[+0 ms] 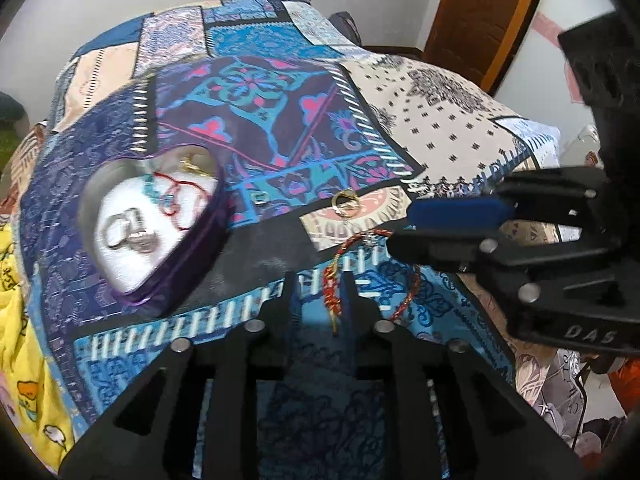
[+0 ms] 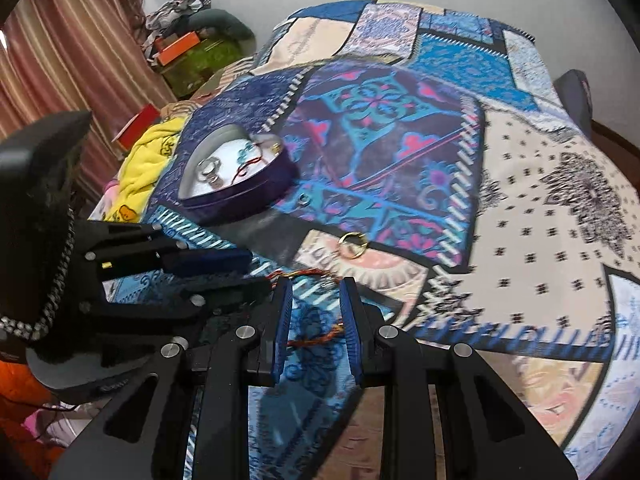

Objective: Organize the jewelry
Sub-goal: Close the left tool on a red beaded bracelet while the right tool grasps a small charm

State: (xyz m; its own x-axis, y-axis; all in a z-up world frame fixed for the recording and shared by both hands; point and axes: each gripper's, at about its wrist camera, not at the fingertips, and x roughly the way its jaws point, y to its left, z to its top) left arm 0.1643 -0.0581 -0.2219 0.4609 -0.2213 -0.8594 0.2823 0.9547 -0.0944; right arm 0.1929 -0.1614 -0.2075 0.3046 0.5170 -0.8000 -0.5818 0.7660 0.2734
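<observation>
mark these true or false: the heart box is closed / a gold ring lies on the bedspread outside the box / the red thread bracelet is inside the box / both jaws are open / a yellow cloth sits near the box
1. The heart box is closed. False: it is open, with jewelry showing inside.
2. A gold ring lies on the bedspread outside the box. True.
3. The red thread bracelet is inside the box. False: it lies on the bedspread, in front of the left gripper.
4. Both jaws are open. True, left gripper and right gripper alike.
5. A yellow cloth sits near the box. True.
</observation>
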